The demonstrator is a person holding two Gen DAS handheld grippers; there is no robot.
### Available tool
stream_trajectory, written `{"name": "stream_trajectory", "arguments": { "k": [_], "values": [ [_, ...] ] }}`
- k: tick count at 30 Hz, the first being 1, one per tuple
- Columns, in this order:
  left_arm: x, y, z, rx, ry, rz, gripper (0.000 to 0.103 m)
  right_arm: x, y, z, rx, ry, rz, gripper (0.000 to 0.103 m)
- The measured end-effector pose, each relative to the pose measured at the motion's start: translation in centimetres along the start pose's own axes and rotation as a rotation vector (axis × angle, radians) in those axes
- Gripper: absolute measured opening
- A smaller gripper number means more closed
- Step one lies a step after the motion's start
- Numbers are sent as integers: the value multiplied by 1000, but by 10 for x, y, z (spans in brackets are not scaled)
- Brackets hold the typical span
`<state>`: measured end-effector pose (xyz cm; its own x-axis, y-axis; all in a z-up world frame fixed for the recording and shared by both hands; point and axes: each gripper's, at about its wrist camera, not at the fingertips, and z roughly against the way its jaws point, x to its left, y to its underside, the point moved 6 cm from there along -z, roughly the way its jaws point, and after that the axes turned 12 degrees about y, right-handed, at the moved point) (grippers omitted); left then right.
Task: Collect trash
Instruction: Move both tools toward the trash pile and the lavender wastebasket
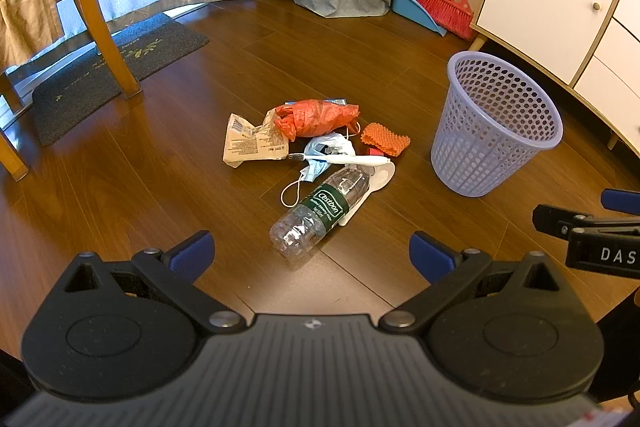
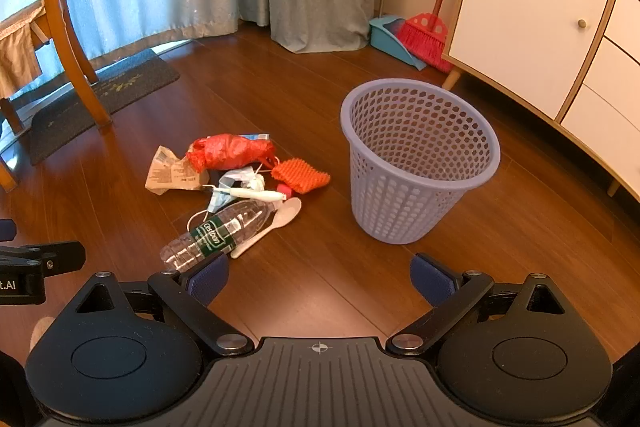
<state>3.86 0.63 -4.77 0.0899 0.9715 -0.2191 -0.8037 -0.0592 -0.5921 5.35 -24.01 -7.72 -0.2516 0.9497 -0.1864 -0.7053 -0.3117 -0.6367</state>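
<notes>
A pile of trash lies on the wooden floor: a clear plastic bottle with a green label, a red plastic bag, a crumpled paper wrapper, a blue face mask, a toothbrush, a white spoon and an orange sponge. A lilac mesh wastebasket stands upright to the right, nothing visible inside. My left gripper is open just short of the bottle's base. My right gripper is open over bare floor between bottle and basket.
A wooden chair leg and a dark doormat stand at the left. Curtains hang behind. A red broom with a blue dustpan leans by a white cabinet on the right.
</notes>
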Motion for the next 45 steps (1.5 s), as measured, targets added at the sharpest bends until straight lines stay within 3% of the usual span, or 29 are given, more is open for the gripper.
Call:
{"name": "stream_trajectory", "arguments": {
  "k": [21, 45],
  "values": [
    [0, 3, -1, 2, -4, 4, 102, 0, -1, 0, -2, -3, 5, 96],
    [6, 2, -14, 88, -36, 49, 102, 1, 8, -12, 24, 3, 39, 96]
  ]
}}
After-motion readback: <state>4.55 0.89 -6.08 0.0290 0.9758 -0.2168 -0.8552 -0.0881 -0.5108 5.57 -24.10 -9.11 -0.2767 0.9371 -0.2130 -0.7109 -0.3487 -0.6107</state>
